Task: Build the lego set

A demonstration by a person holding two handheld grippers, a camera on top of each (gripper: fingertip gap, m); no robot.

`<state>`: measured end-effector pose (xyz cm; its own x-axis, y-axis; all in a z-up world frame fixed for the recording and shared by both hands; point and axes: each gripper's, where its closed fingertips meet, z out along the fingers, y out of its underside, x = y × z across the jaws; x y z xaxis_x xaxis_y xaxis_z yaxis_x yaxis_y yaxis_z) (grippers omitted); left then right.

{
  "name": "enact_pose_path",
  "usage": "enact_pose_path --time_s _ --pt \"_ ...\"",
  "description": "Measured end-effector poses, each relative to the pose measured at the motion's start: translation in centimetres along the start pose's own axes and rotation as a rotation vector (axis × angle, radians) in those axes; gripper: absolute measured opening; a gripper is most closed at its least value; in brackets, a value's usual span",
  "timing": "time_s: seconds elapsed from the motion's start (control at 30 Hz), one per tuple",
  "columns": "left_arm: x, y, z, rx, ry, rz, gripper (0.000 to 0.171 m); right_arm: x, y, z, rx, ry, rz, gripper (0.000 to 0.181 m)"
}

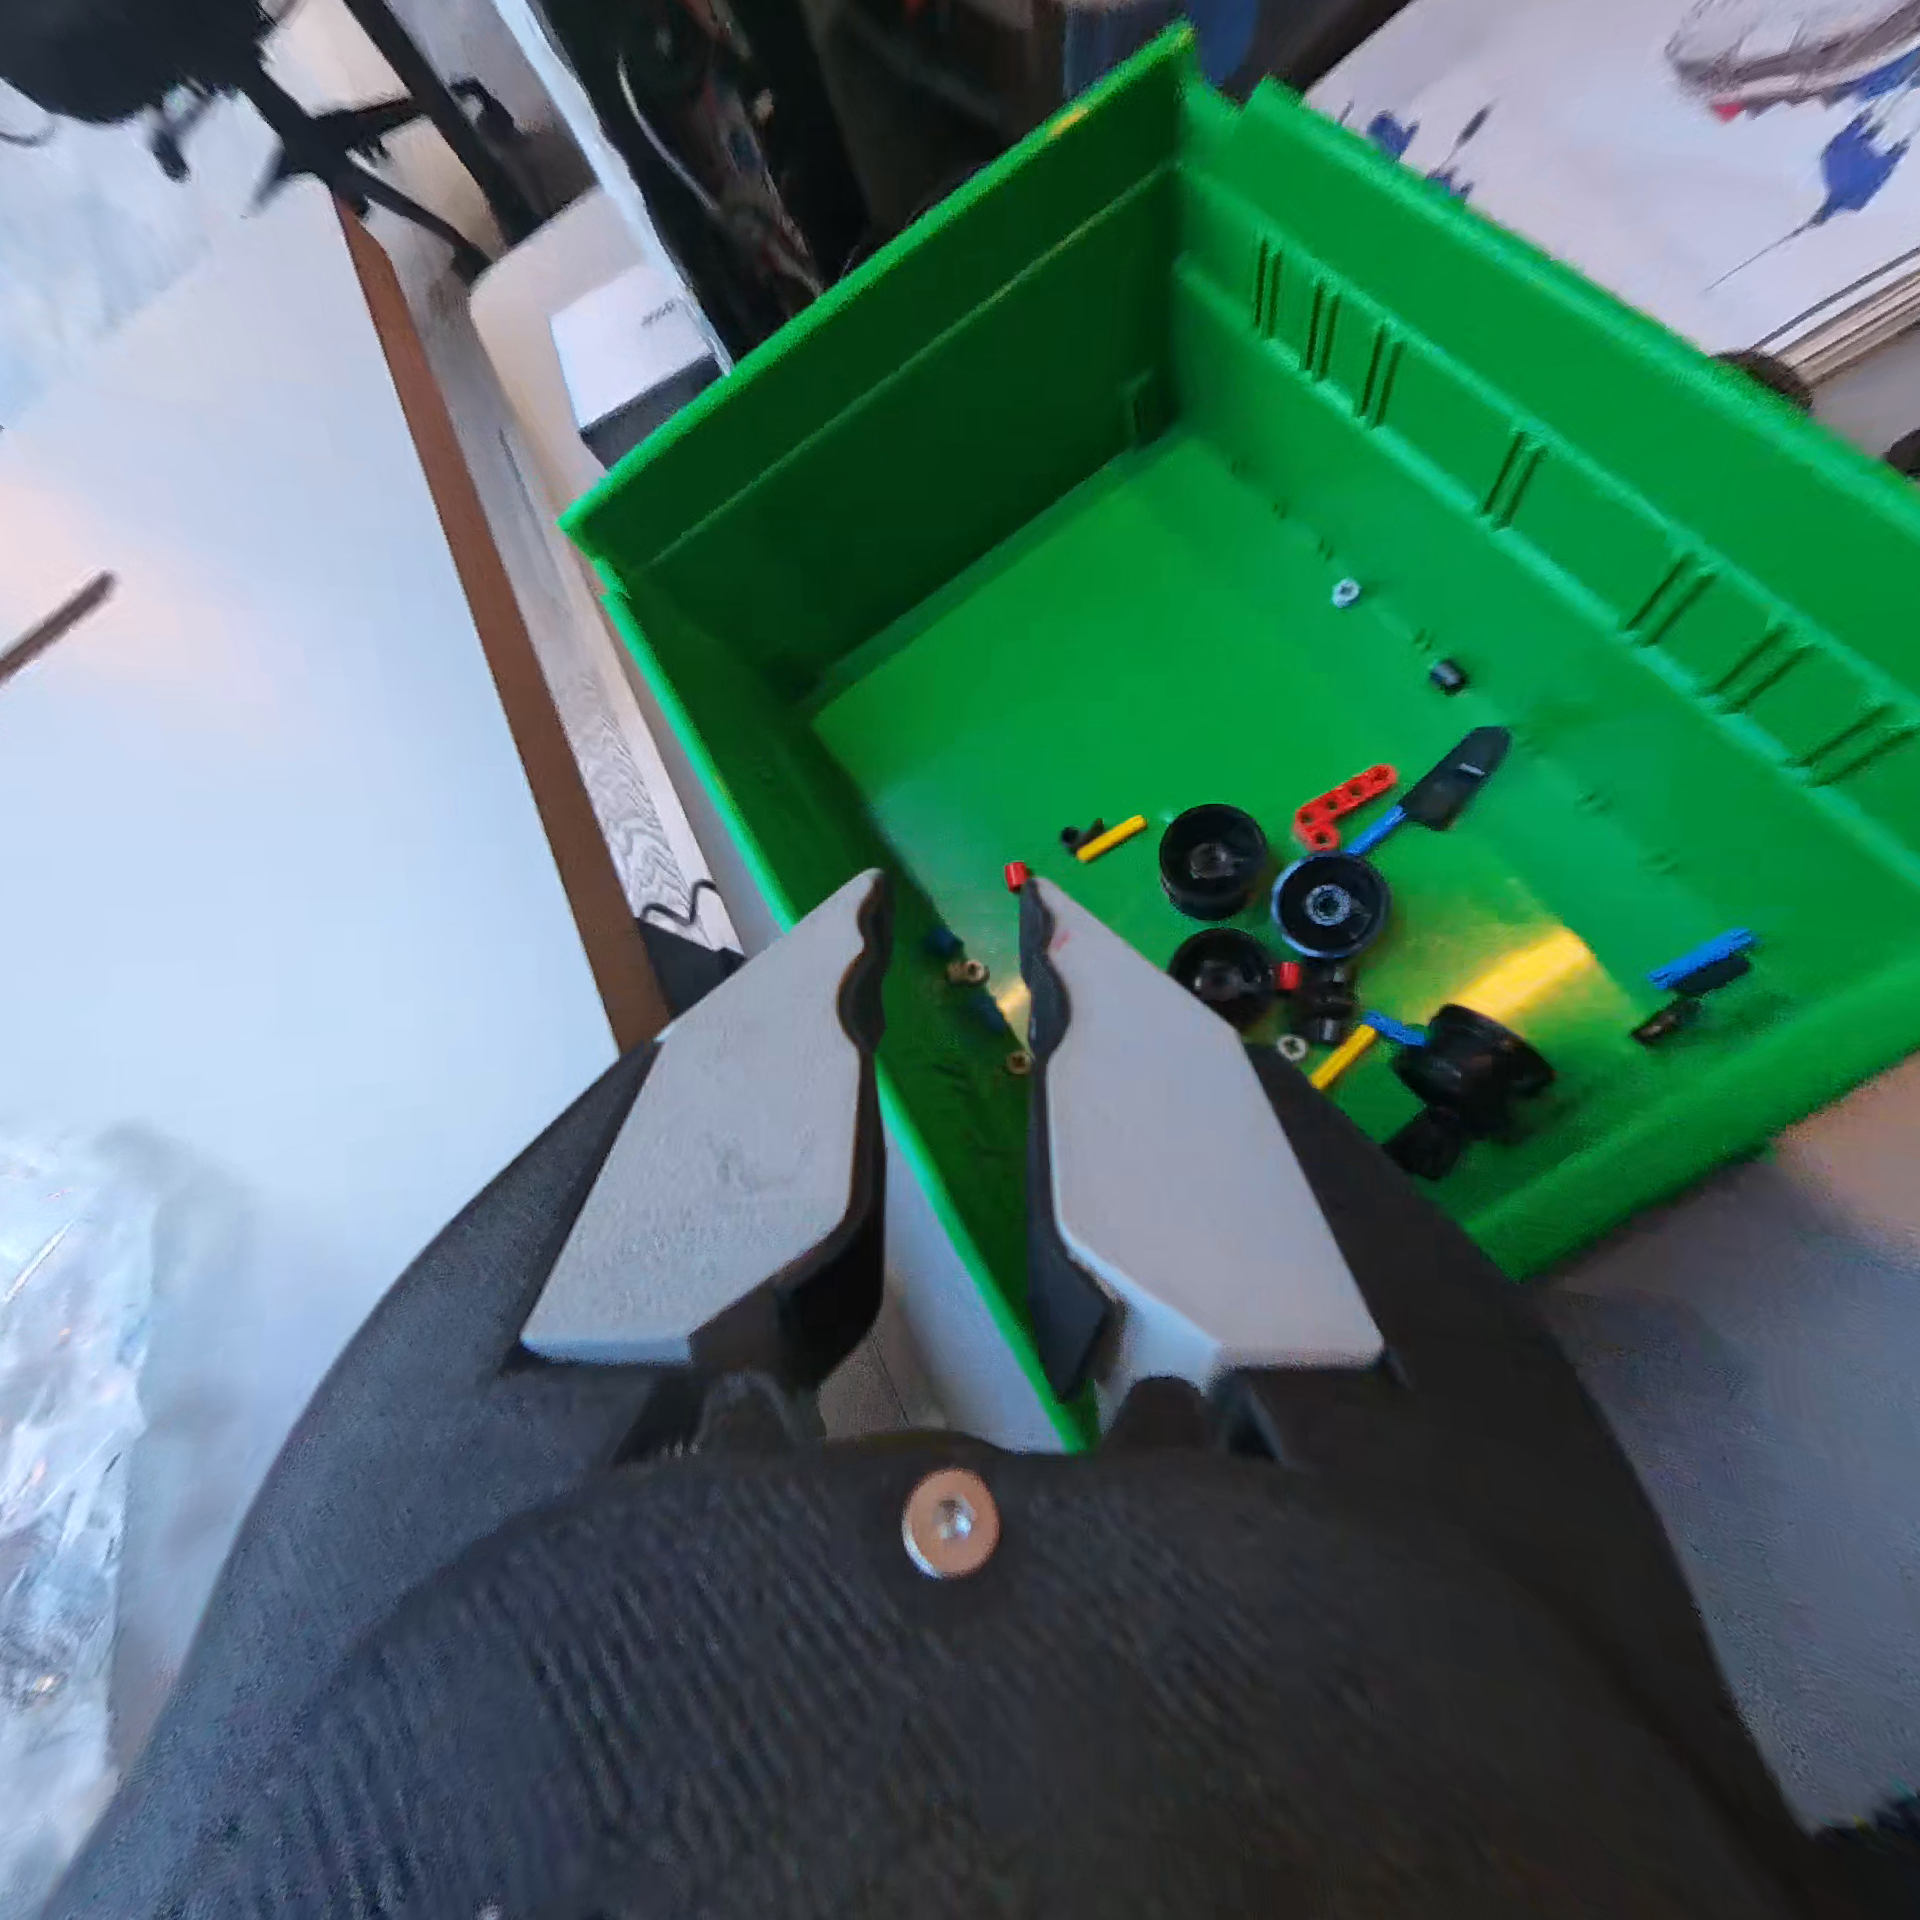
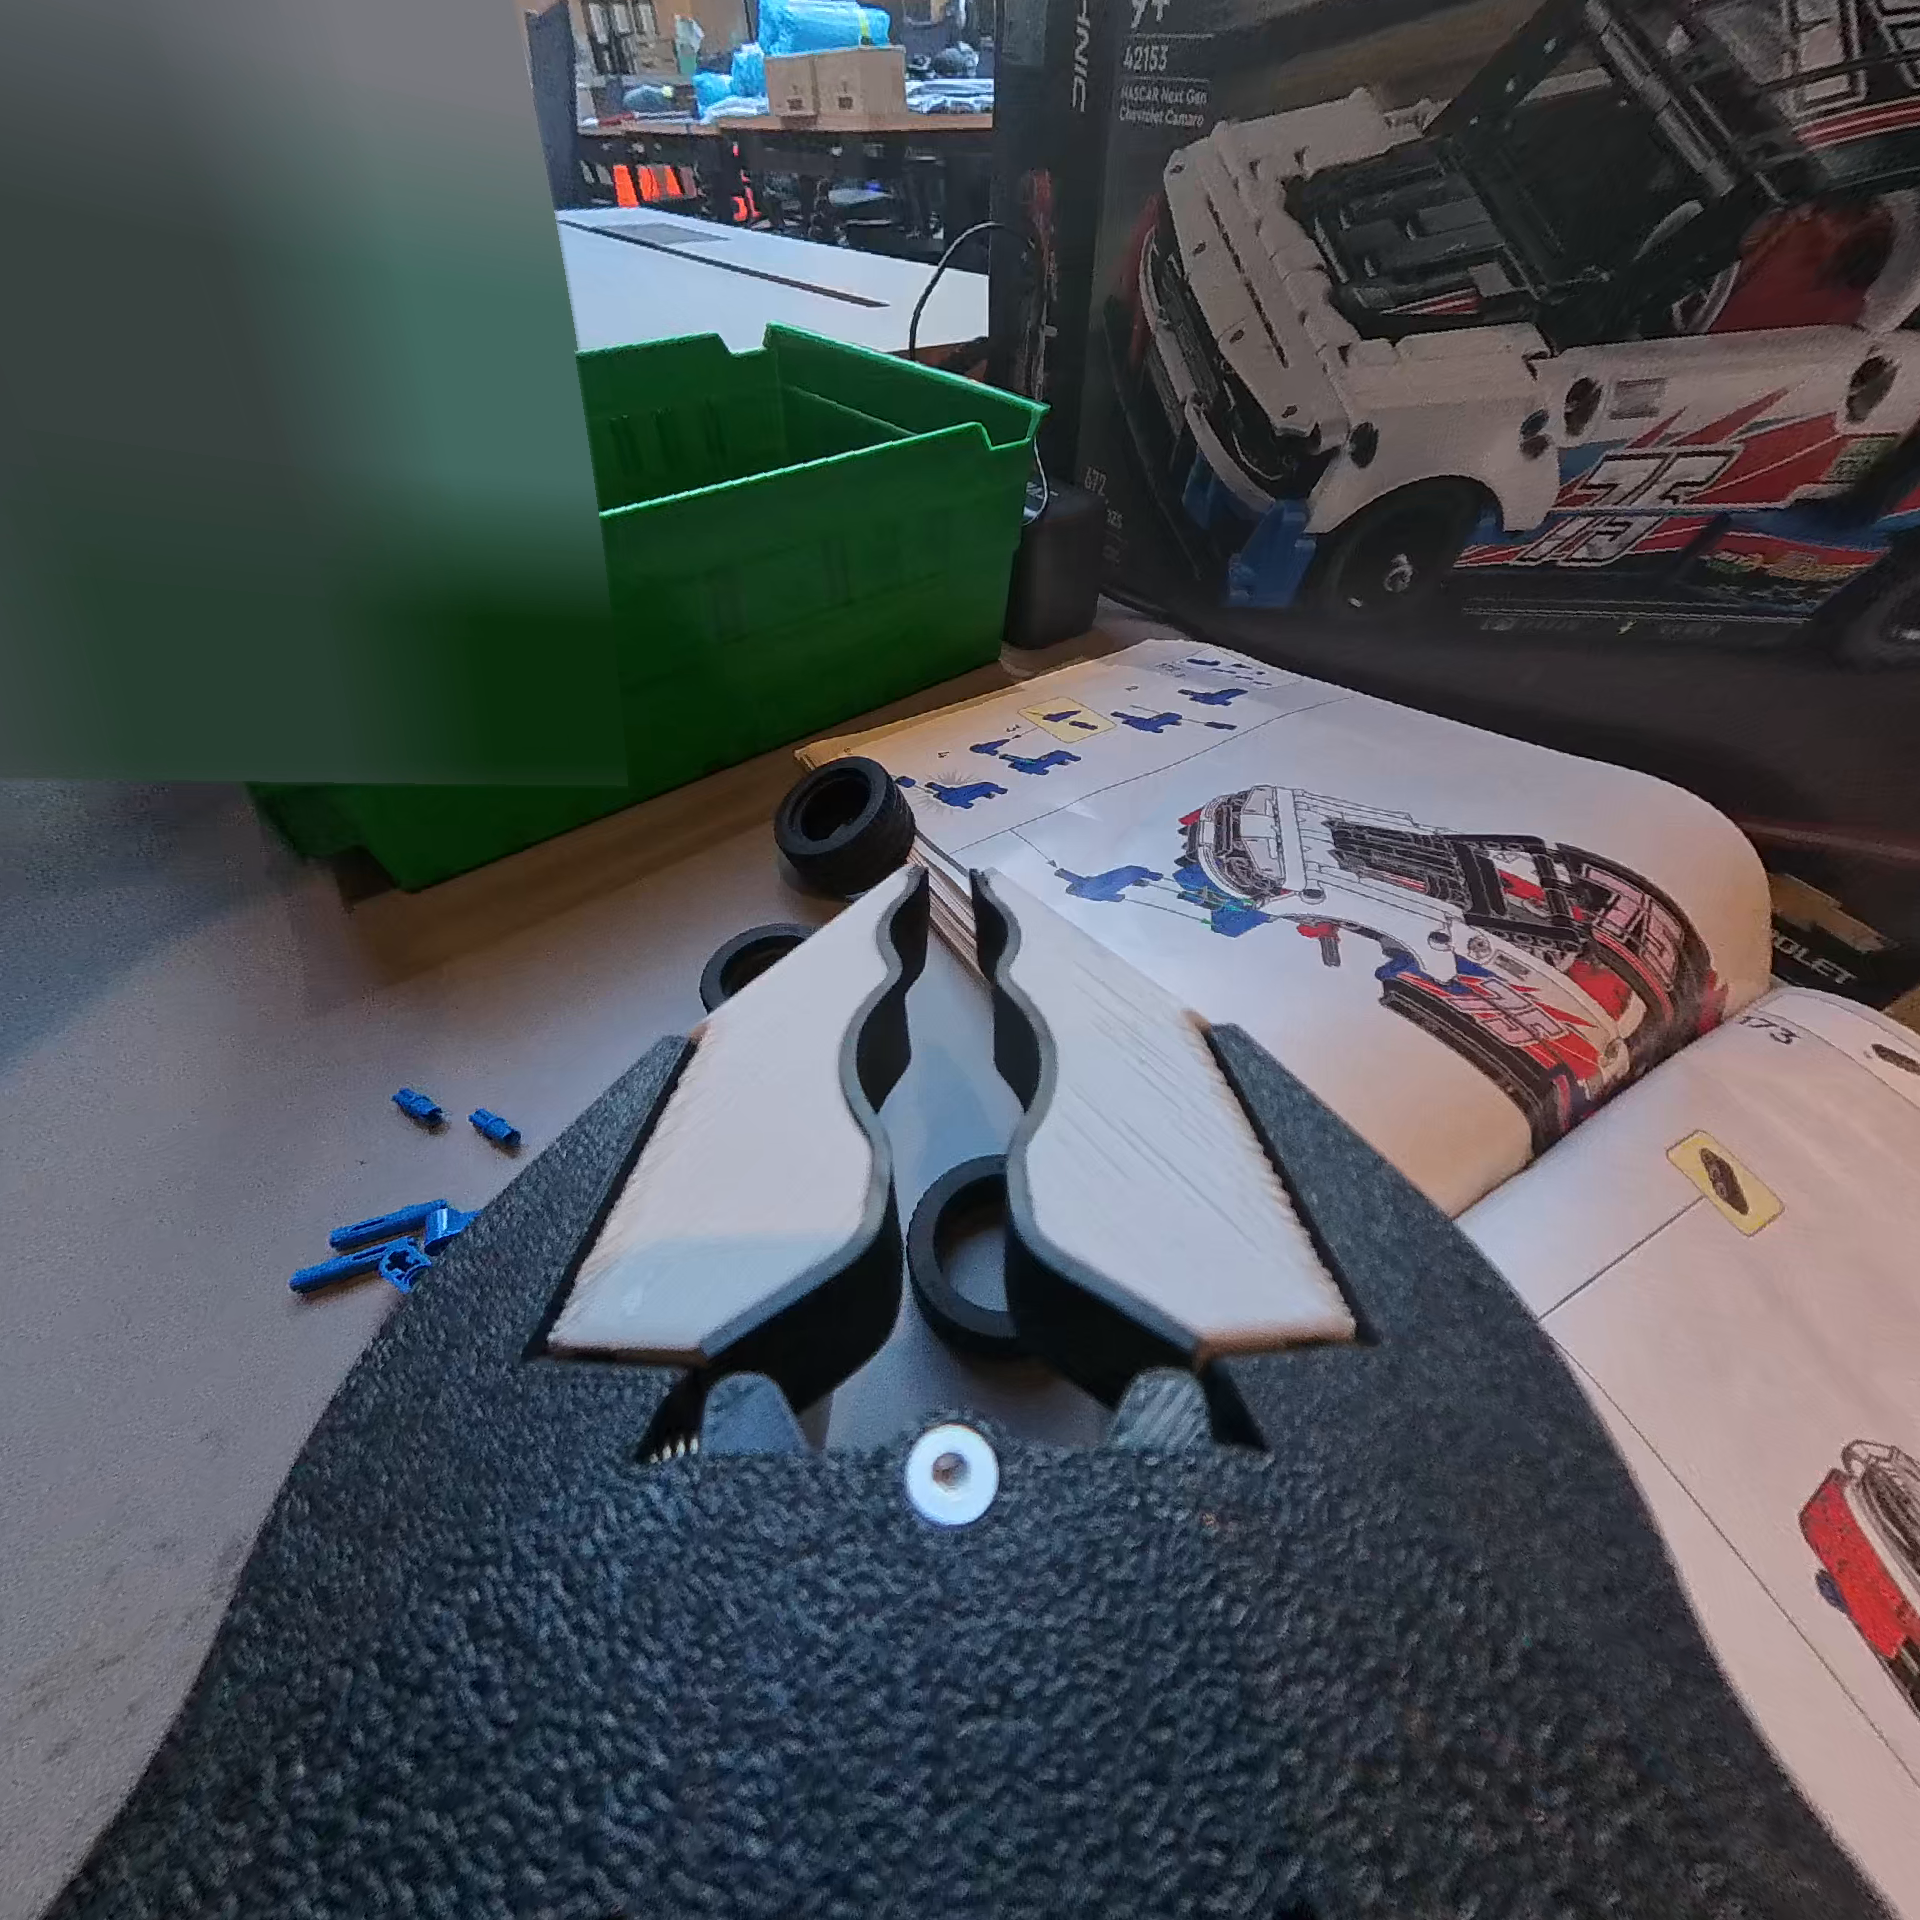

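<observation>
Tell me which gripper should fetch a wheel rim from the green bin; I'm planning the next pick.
Left. The left gripper hangs open over the green bin's near wall, black rims just ahead. The right gripper sits over loose tyres beside the instruction booklet.

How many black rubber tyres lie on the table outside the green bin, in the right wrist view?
3. One tyre stands on edge beside the booklet, one lies partly behind the right gripper, one lies flat between its fingers. More may be hidden under the gripper.
</observation>
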<state>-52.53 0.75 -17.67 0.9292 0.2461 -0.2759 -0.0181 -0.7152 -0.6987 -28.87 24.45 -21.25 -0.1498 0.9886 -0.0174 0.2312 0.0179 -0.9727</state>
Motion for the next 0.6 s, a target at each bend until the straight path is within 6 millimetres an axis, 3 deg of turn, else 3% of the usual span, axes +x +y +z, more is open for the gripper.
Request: enact_pose_path --time_s 0.2,0.47,0.6 --pt "0.5 -0.1 2.2 -0.003 0.067 -0.01 0.021 0.0 0.3 0.3 -0.025 0.004 -0.013 0.009" --pt "0.4 -0.1 2.9 -0.025 0.073 0.024 0.018 0.1 0.4 0.7 -0.032 -0.005 -0.008 0.01" --pt "1.4 -0.3 2.7 -0.024 0.127 0.047 0.015 0.2 0.3 0.6 -0.027 -0.005 0.002 0.01"
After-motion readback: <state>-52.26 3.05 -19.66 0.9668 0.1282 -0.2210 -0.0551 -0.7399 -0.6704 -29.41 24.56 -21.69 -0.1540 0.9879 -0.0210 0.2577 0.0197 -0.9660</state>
